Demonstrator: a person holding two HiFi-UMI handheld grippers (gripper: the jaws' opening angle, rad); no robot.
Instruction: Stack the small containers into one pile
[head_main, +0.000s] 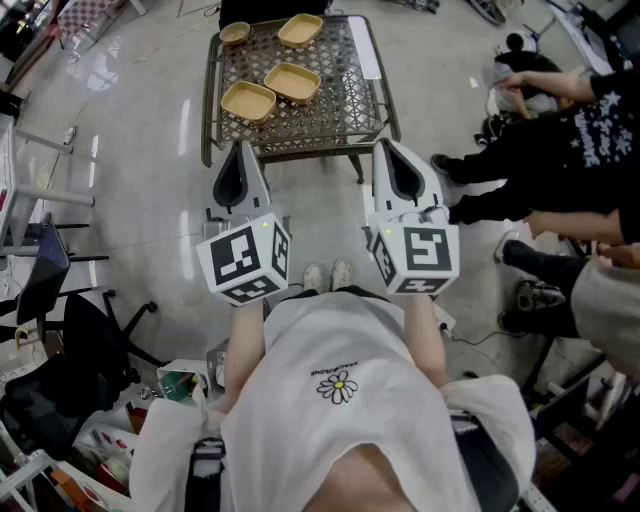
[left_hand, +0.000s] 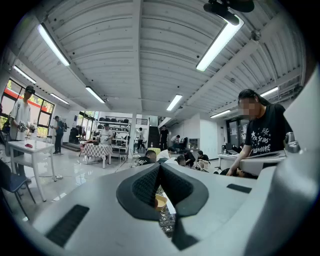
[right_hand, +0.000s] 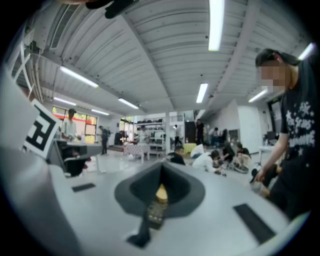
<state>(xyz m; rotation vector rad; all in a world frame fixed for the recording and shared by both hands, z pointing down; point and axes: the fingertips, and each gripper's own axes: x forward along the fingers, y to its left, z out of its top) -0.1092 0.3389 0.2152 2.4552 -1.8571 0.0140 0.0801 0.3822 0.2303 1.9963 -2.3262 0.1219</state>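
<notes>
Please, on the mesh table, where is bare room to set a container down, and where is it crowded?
Bare: the right side of the mesh table, between the middle tray and the white strip at its right edge; also the near edge, in front of the front tray. Crowded: the back left, with the small bowl and back tray.

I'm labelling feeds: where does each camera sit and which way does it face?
Head view: on the person's head, steeply down at mesh table and tan containers; shirt, left gripper, right gripper show.
Left gripper view: on the left gripper, level across a hall; its shut jaws show.
Right gripper view: on the right gripper, likewise; shut jaws show.
Shared: both gripper views glimpse a tan container.
</notes>
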